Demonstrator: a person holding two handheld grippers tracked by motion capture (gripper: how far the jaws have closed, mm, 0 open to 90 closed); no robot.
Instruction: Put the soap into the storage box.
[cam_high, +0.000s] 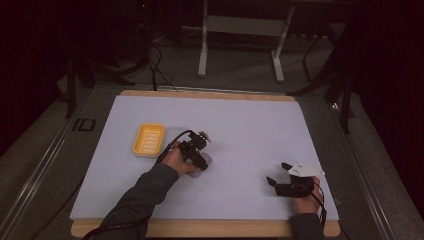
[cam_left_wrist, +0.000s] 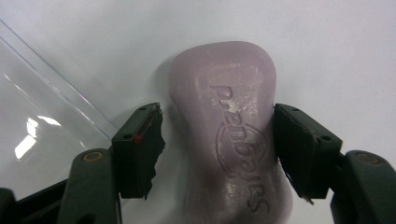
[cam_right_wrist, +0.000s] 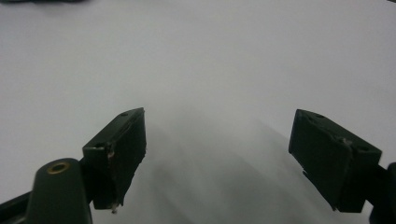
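2 jaws of the left tool (cam_left_wrist: 217, 140) straddle the soap (cam_left_wrist: 231, 135), long axis 12-to-6; left pad clear, so not yet gripped.

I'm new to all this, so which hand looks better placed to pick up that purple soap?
The left. The left gripper already straddles the soap bar, one pad touching, the other a gap away. The right gripper sits apart, open over bare table.

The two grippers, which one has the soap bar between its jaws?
The left gripper: the lilac soap bar lies between its jaws beside the yellow soap dish. The right gripper stands open over bare white table.
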